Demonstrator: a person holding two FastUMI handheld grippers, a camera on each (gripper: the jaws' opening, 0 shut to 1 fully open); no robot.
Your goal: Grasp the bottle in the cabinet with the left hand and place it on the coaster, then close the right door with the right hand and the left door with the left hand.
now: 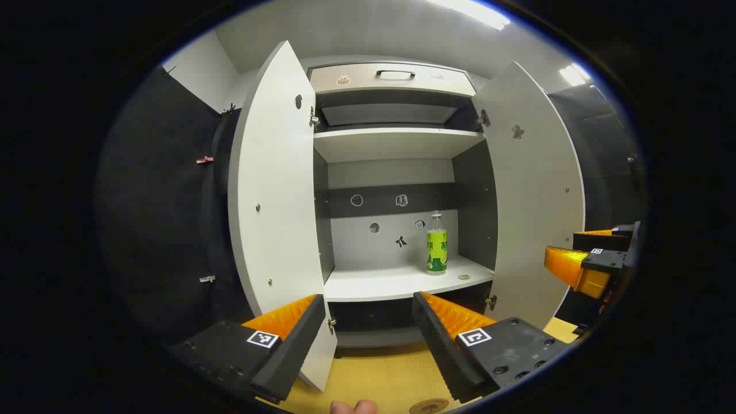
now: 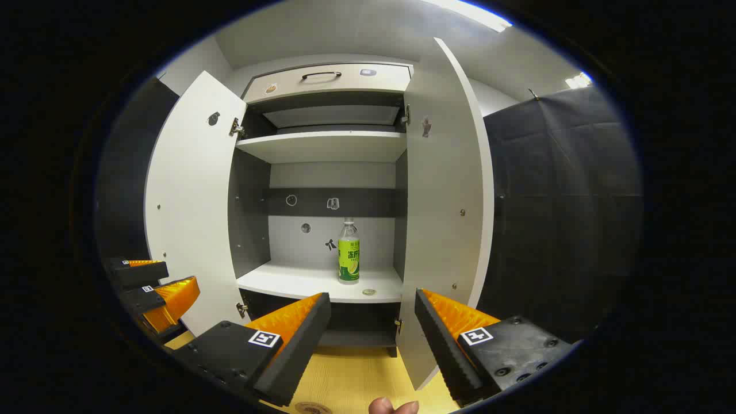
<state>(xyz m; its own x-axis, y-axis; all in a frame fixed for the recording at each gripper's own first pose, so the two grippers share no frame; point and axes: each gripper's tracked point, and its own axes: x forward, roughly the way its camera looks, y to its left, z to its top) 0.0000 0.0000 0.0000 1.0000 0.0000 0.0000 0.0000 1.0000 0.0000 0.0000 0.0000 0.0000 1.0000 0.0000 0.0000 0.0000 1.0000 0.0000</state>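
Both of my grippers are up in front of the cabinet (image 1: 397, 144), and both doors hang wide. My left gripper (image 1: 368, 339) has its jaws apart, holding nothing; my right gripper (image 2: 372, 339) is spread just the same. In the left gripper view the bottle (image 1: 436, 250) stands upright on the lower shelf (image 1: 379, 283), up at about one o'clock from my fingers, with the left door (image 1: 273, 190) at ten o'clock and the right door (image 1: 535, 195) at two. Down at six o'clock, the coaster (image 1: 428, 406) lies on the yellow table (image 1: 374, 374).
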